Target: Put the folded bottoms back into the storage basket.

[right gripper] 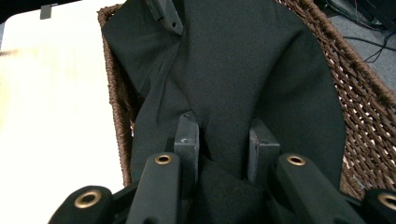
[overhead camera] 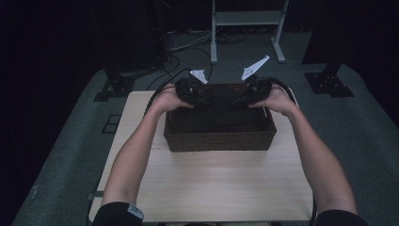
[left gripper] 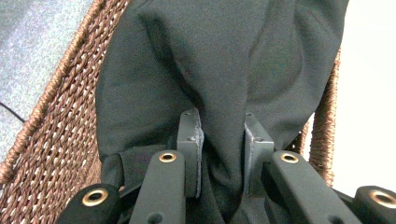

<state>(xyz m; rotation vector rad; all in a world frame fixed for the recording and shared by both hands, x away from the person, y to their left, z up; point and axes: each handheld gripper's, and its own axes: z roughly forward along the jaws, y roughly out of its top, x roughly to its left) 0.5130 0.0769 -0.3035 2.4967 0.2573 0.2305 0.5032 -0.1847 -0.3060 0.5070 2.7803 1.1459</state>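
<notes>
The left gripper (overhead camera: 200, 94) is clamping a thick fold of the black cloth (overhead camera: 217, 113), its jaws closed as far as the bunched fabric lets them; in the left gripper view the fold (left gripper: 224, 140) is running up between the two pads (left gripper: 190, 140) and spreading out ahead of them. The right gripper (overhead camera: 247, 95) is doing the same, its jaws pressed onto another ridge of the cloth (right gripper: 224, 135), which is fanning out beyond the pads (right gripper: 187, 140) toward the far end of the basket (right gripper: 359, 93). Both grippers are sitting over the far half of the basket (overhead camera: 219, 141), pointing toward each other, with the cloth stretching between them and lying down inside the wicker walls below. In the left gripper view the woven wall (left gripper: 60, 121) is curving along the left of the jaws and the pale table (left gripper: 369, 93) is showing to their right; in the right gripper view the table (right gripper: 56, 116) is lying to the left of the jaws and the wicker to the right. The tip of the left gripper (right gripper: 163, 14) is appearing far ahead of the right jaws, touching the cloth. Each hand (overhead camera: 167, 100) is wrapping around its gripper's body from outside.
</notes>
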